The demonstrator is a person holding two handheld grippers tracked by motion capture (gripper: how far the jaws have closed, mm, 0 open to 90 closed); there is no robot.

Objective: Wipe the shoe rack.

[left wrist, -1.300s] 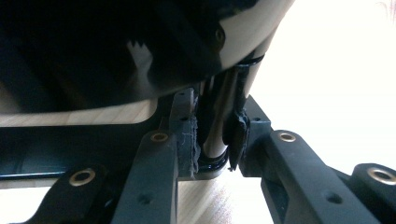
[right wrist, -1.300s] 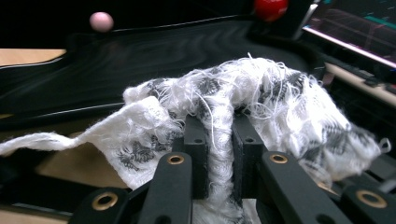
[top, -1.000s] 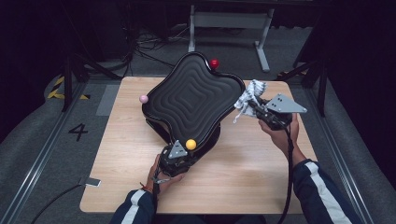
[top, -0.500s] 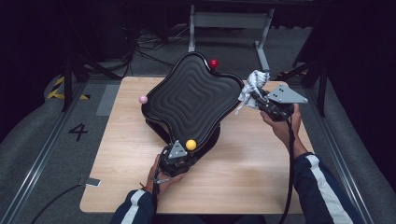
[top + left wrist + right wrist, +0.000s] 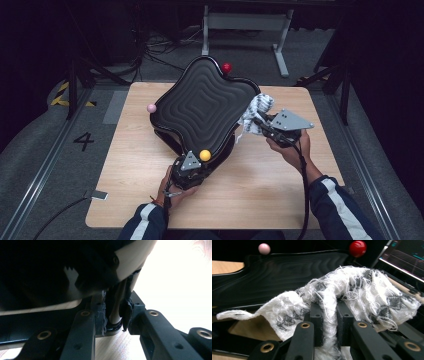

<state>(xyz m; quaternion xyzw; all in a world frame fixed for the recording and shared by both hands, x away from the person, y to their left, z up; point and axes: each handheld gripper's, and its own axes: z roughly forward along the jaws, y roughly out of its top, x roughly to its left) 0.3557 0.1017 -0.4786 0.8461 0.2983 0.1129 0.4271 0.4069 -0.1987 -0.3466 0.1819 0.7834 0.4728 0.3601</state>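
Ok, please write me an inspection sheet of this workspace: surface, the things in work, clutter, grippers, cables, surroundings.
Surface: light wooden table, bare wood around the work.
Job's things: black ridged wavy board tilted up on the table, with pink ball, red ball and yellow ball at its edges; white frayed cloth at its right edge.
Clutter: small flat grey object at the table's near left corner.
Grippers: left gripper shut on the board's near edge; right gripper shut on the cloth.
Cables: one trails from each gripper; more on the floor behind.
Surroundings: dark room, grey floor marked 4, metal stand behind.
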